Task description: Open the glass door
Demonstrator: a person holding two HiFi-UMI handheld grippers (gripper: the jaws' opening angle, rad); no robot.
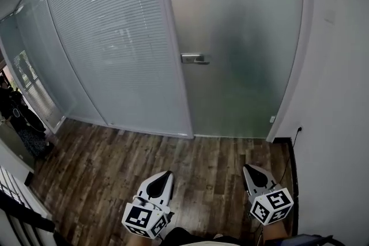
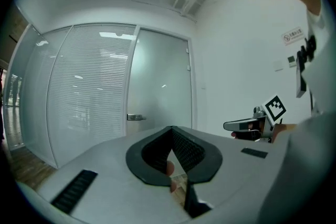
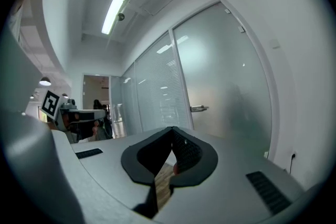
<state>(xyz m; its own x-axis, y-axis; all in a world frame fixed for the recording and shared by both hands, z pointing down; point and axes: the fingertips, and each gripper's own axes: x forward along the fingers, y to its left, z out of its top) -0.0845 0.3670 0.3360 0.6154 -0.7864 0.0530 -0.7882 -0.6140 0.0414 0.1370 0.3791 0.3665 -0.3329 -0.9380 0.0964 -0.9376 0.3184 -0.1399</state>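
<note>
The frosted glass door (image 1: 242,37) stands closed ahead, its metal lever handle (image 1: 195,59) on its left edge. My left gripper (image 1: 166,174) and right gripper (image 1: 251,169) hover low over the wooden floor, side by side and well short of the door. Both point at it, roughly level. In the left gripper view the jaws (image 2: 171,131) meet at the tip with nothing between them; the handle (image 2: 135,117) shows far beyond. The right gripper (image 3: 172,131) is likewise shut and empty, with the handle (image 3: 198,108) distant, up and to the right.
A glass partition with blinds (image 1: 109,37) runs left of the door. A white wall (image 1: 340,95) closes the right side, with a cord at its base (image 1: 298,129). People stand at the far left (image 1: 11,103). A railing (image 1: 17,204) sits at lower left.
</note>
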